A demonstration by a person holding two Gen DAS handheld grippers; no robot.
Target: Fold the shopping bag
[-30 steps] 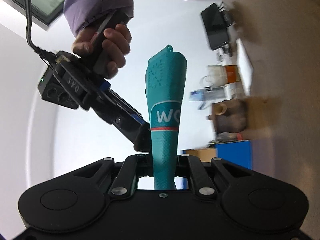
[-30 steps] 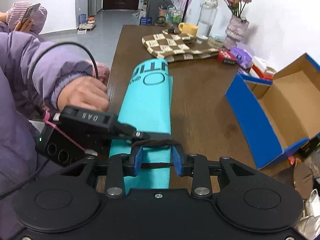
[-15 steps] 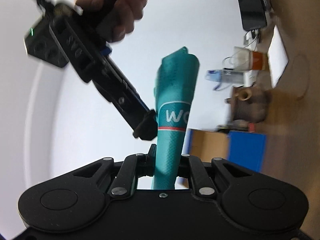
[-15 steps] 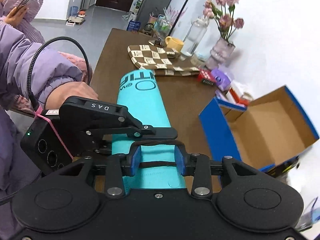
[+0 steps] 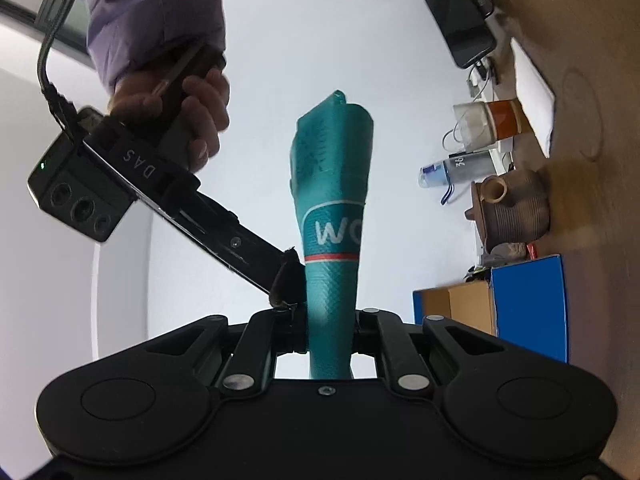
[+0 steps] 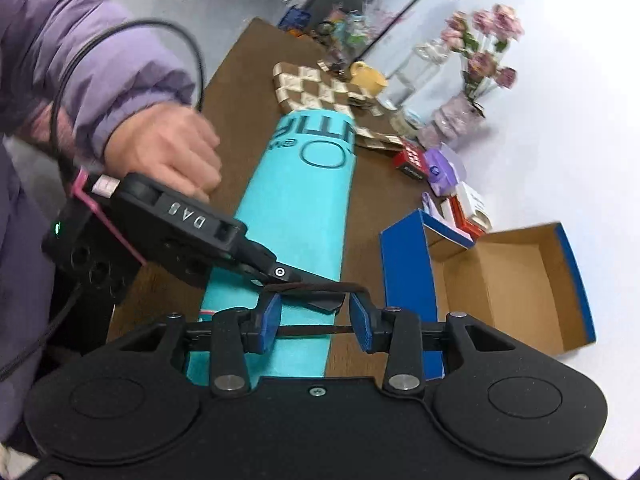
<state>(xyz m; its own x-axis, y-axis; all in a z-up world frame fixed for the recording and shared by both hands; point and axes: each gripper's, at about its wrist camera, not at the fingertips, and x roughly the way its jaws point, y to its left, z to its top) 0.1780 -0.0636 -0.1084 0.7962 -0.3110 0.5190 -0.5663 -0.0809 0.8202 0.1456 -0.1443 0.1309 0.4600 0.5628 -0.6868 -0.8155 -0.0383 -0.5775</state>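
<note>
The teal woven shopping bag [image 5: 332, 240], folded into a long narrow strip, is clamped between the closed fingers of the left gripper [image 5: 330, 334] and stands up in front of it. In the right wrist view the bag [image 6: 296, 216] stretches away over the dark brown wooden table [image 6: 376, 216]. The right gripper [image 6: 314, 322] is part open, its blue pads [image 6: 270, 322] either side of the bag's dark strap [image 6: 316, 330], not pinching it. An open blue cardboard box [image 6: 512, 280] lies at the right.
</note>
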